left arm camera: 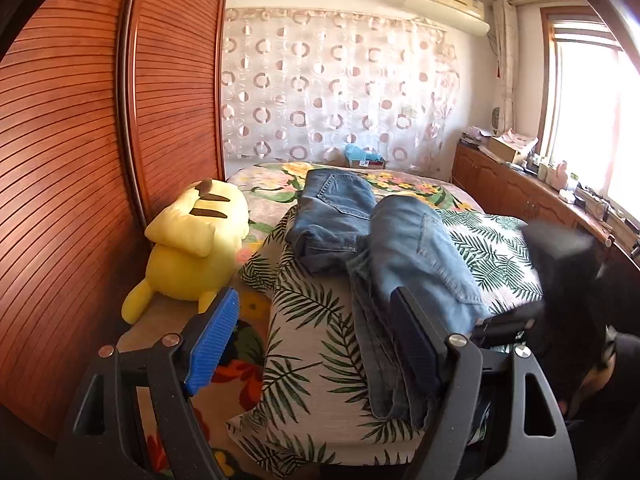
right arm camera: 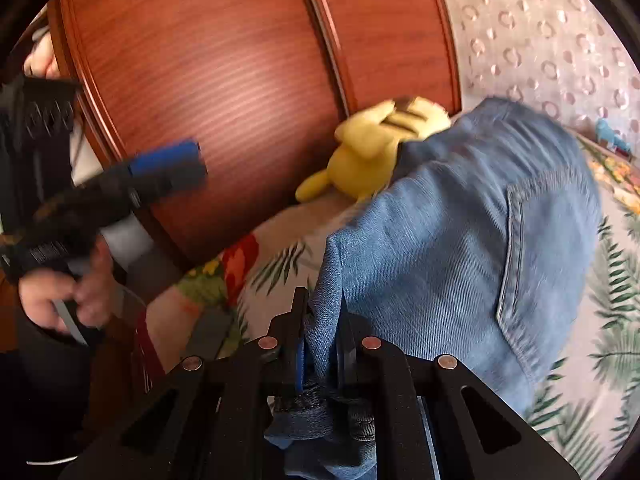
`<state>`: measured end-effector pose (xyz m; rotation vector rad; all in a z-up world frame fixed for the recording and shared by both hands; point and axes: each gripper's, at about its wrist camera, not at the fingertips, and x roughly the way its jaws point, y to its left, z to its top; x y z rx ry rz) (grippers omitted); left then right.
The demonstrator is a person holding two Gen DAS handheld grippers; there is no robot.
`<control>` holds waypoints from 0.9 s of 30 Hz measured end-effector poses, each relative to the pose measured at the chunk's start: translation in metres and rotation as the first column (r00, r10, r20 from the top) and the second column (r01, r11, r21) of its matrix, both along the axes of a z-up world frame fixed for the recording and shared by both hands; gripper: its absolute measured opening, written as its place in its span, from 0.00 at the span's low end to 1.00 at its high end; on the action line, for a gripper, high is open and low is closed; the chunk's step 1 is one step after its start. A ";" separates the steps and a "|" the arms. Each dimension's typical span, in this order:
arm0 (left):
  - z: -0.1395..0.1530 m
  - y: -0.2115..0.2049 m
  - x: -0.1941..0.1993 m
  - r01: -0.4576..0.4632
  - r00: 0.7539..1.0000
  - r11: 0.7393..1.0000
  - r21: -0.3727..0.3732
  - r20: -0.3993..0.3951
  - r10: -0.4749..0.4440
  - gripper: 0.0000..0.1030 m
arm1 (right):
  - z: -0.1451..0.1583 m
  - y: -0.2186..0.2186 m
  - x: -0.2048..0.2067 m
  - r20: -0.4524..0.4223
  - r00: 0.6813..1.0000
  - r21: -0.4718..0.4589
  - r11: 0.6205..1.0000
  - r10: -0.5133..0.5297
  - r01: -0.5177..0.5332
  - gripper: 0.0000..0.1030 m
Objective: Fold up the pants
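Right claw [right arm camera: 322, 344]: jaws drawn narrow and clamped on a bunched edge of the pants [right arm camera: 452, 248]; a hem or waistband seam is seen crumpled just under the pads. From the clamp the denim is carried up and away over the bed [right arm camera: 616, 344], with a back pocket facing the right wrist camera. The cloth is blurred in that view, so the exact fold line cannot be told.

Left claw [left arm camera: 316, 332]: jaws stood wide, nothing between them; blue ribbed pad [left arm camera: 212, 344] in plain sight. It hangs above the near edge of the bed, the lower legs of the pants lying just beyond and to its right side. In the right wrist view it is seen held by a hand [right arm camera: 68, 292] in front of the wooden wardrobe [right arm camera: 208, 92], well apart from the denim.

Pants, as seen from the left wrist: lying lengthwise on the leaf-print cover, one end raised and doubled over toward the far edge, the leg end trailing to the near edge. A second denim piece [left arm camera: 332, 216], already folded compact, is noted beside them toward the far side.

Judged: legs appear laid together; a lengthwise fold is under way, not yet laid flat. Left to do: setting the carried end down, smoothing, possibly one more fold.

Yellow plush toy [left arm camera: 192, 244] at the left edge, clear of the work.
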<state>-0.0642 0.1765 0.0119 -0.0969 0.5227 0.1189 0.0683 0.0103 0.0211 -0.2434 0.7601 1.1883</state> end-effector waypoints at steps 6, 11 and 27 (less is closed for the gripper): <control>-0.008 -0.003 0.006 0.012 1.000 1.000 -0.010 -0.018 -0.012 0.76 | -0.020 0.017 0.007 -0.035 0.999 -0.023 1.000 0.002 -0.003 0.14; -0.011 -0.013 0.012 0.038 0.999 0.999 -0.021 -0.025 -0.039 0.76 | 0.004 0.003 -0.003 -0.024 0.999 -0.025 0.999 -0.037 0.037 0.37; -0.050 -0.057 0.049 0.150 0.978 0.986 -0.072 -0.133 -0.159 0.76 | 0.036 -0.039 0.046 0.171 0.942 -0.017 0.955 -0.288 0.295 0.59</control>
